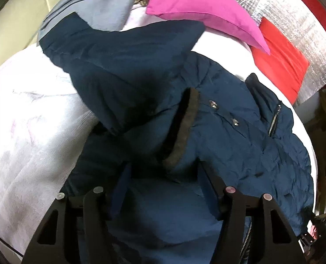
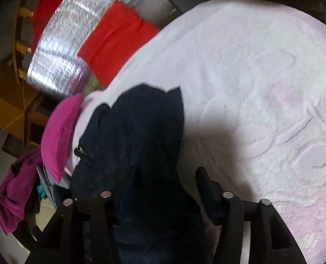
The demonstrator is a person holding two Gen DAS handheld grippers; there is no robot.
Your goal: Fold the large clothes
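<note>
The navy padded jacket (image 1: pixel 207 118) lies spread on the white bedspread (image 1: pixel 26 114). The left gripper (image 1: pixel 163 176) stands partly open, its fingers straddling a bunched fold of jacket directly ahead. The right gripper (image 2: pixel 163 176) is partly open over the jacket's dark edge (image 2: pixel 141 132); whether either grips is unclear.

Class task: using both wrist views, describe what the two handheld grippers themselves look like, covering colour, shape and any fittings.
The left gripper and the right gripper look alike: matte black frames with two angular arms each, triangular cut-outs near the base, and round silver pivot pins on top. The fingers are flat dark pads. No cables, markings or sleeves show.
</note>
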